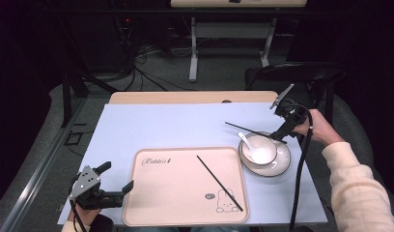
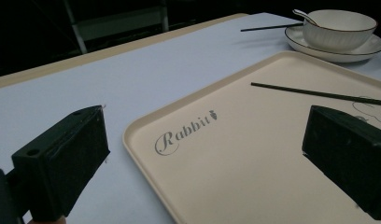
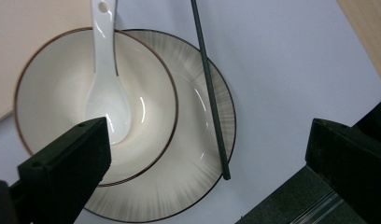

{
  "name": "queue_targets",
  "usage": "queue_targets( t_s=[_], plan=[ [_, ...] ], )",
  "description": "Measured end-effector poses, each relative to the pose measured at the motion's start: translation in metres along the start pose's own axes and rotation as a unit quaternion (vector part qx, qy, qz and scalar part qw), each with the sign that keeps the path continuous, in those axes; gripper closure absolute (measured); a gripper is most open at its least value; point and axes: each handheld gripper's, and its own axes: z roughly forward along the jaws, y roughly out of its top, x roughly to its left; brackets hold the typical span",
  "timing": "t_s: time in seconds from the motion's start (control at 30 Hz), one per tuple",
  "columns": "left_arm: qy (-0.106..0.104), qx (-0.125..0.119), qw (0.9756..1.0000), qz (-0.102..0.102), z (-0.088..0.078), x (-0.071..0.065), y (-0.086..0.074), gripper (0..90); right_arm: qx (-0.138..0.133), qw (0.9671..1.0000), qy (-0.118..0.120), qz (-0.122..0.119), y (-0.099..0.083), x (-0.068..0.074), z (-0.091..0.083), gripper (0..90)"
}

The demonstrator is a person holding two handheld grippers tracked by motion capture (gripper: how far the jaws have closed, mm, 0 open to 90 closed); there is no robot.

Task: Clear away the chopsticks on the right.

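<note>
High view shows your table (image 1: 161, 121) under a smooth pale-blue sheet, then the matte cream rounded tray (image 1: 185, 212) printed "Rabbit", holding one thin black chopstick (image 1: 219, 182) laid diagonally. Right of the tray a ribbed, dark-rimmed plate (image 1: 281, 164) carries a glossy white bowl (image 1: 260, 152) with a ceramic spoon (image 1: 245, 140), and a second chopstick (image 1: 246, 129) leans on the plate's rim. Your left gripper (image 1: 119, 180) hangs at the tray's near-left corner, jaws apart and empty; your right gripper (image 1: 282, 136) sits over the plate's far edge, jaws spread wide, its tips hard to make out.
</note>
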Motion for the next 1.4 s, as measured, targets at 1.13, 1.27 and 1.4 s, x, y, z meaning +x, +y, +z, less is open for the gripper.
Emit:
queue_targets(
  t_s=[1.13,1.27,1.4],
  plan=[
    [0.001,0.001,1.0,0.002,-0.001,0.0,0.0,0.0,0.065,0.9961,-0.032,-0.051,-0.003,-0.013,0.079,58.7],
    [0.0,0.0,1.0,0.001,-0.001,0.0,0.0,0.0,0.07,0.9955,-0.036,-0.052,-0.005,-0.011,0.088,68.1],
    [0.001,0.001,1.0,0.002,-0.001,0.0,0.0,0.0,0.069,0.9949,-0.046,-0.057,-0.006,-0.012,0.088,72.3]
  ],
)
